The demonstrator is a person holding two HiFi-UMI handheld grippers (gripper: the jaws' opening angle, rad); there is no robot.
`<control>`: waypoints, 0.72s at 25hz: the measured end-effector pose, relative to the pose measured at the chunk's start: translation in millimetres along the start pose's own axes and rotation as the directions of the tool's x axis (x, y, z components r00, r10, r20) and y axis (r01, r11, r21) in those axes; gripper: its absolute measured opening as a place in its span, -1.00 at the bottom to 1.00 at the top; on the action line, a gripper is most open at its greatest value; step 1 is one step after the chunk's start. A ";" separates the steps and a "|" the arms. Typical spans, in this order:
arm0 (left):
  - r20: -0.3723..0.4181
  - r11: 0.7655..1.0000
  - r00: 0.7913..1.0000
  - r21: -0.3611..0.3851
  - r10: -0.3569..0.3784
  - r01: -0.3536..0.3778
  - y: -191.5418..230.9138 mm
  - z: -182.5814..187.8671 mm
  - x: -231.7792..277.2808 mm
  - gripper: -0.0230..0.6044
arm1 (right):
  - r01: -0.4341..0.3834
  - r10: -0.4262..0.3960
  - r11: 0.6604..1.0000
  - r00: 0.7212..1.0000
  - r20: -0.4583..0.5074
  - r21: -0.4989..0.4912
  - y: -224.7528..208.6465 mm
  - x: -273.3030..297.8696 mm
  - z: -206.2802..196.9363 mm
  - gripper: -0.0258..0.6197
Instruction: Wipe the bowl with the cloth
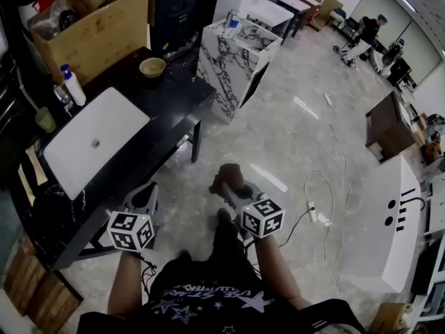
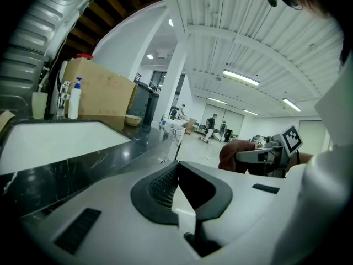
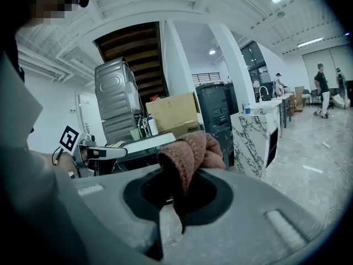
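1. Tan bowl [image 1: 152,67] upright on the far end of the black table [image 1: 174,110], near its far right corner, just in front of the box [image 1: 90,26] standing past that end.
2. Reddish-brown cloth [image 1: 229,179] bunched in the right gripper [image 1: 231,188], off the table, above the floor [image 1: 292,138] to the right of the table's near end.
3. Right gripper grasping the cloth: wad bulging above the jaws, one fold hanging down between them.
4. Cloth and right gripper well apart from the bowl, which sits up at the table's other end.
5. Left gripper [image 1: 144,199] clenched, jaws together, nothing between them.
6. Left gripper at the table's near right edge, aimed along the table toward its far end, with the bowl small and far ahead, well apart, no contact.
7. White basin [image 1: 94,141] flat on the table's middle, between the left gripper and the bowl.
8. Spray bottle [image 1: 73,85] and green cup [image 1: 45,119] at the table's left side, beside the basin, well left of the bowl.
9. Both grippers side by side at the table's near end, right one further from the table edge, neither near the bowl.
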State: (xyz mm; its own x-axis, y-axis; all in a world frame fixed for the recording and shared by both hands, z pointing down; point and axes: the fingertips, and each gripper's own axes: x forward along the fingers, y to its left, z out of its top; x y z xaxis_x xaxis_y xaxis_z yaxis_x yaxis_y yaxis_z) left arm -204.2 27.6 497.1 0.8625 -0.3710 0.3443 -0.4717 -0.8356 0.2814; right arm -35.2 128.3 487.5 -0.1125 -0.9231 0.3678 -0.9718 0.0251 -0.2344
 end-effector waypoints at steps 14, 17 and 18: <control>0.059 0.968 0.967 -0.021 0.249 -0.248 10.6 72.2 132.4 -0.90 | -0.254 0.254 0.967 0.967 -0.015 -0.035 -138.5 104.7 80.7 -0.77; 0.072 0.953 0.951 -0.065 0.301 -0.297 8.4 85.7 155.1 -0.90 | -0.305 0.304 0.952 0.952 -0.035 -0.033 -167.0 122.5 91.7 -0.77; 0.075 0.946 0.945 -0.079 0.319 -0.314 8.4 89.2 162.1 -0.90 | -0.323 0.322 0.946 0.946 -0.042 -0.037 -174.2 128.5 95.7 -0.77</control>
State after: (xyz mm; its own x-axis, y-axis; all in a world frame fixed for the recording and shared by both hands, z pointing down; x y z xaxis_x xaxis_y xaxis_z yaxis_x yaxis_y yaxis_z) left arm -52.0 -75.7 475.4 0.6779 -0.6476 0.3480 -0.7313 -0.6424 0.2292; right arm 139.4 -31.4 489.5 -0.4279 -0.8491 0.3099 -0.8902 0.3365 -0.3072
